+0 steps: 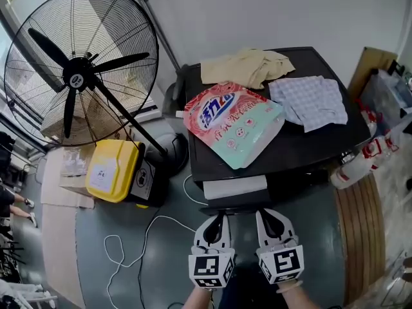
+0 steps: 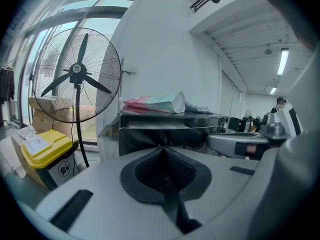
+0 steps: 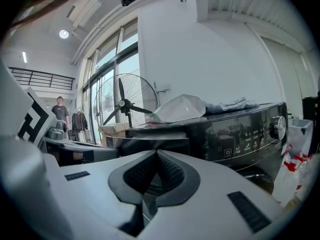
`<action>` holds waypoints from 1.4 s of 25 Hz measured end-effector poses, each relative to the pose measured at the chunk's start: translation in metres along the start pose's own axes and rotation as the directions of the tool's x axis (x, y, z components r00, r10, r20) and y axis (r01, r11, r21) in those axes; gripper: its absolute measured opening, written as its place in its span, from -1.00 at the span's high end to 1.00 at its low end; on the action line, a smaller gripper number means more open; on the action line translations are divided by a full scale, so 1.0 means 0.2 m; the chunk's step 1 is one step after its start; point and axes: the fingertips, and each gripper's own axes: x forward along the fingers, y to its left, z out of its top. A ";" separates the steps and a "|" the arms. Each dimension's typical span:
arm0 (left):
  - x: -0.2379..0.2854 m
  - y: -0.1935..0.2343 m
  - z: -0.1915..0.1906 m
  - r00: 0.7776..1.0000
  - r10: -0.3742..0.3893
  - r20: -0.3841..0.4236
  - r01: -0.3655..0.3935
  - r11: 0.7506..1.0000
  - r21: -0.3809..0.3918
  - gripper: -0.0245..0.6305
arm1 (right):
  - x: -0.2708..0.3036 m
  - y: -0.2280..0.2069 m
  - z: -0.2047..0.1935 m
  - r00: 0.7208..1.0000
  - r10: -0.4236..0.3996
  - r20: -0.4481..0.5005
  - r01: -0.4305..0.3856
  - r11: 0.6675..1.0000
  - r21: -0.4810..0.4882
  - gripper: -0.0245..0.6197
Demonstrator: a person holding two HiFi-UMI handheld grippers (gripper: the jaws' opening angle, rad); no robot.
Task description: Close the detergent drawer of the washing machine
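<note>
Pale detergent drawer (image 1: 235,187) open, just ahead of left tongs (image 1: 218,217), right tongs (image 1: 268,215)

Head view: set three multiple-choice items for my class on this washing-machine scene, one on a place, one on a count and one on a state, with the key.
1. Where does the pink-and-mint plastic detergent pouch lie?
A. On top of the black washing machine
B. In a basket
C. On a chair

2. How many cloths lie on the machine?
A. One
B. Two
C. Four

3. The machine's pale detergent drawer is:
A. pulled out
B. shut flush
C. taken off

Key:
1 A: the pouch rests on the dark lid.
2 B: there is a crumpled beige cloth and a blue checked cloth.
3 A: it juts out from the machine's front.
</note>
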 end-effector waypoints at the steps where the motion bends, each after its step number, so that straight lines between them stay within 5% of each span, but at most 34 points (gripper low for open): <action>1: 0.01 0.00 0.01 1.000 -0.004 0.002 0.004 1.000 0.002 0.88 | 0.01 -0.01 0.01 1.000 -0.005 0.004 0.005 1.000 0.000 0.84; 12: 0.08 0.04 0.04 0.999 -0.048 -0.010 0.048 0.999 0.009 0.88 | 0.09 -0.04 0.04 0.998 -0.070 0.010 0.069 0.997 0.014 0.84; 35: 0.23 0.12 0.11 0.999 -0.044 -0.005 0.043 0.999 -0.016 0.88 | 0.25 -0.08 0.10 0.998 -0.062 0.016 0.062 0.998 0.000 0.84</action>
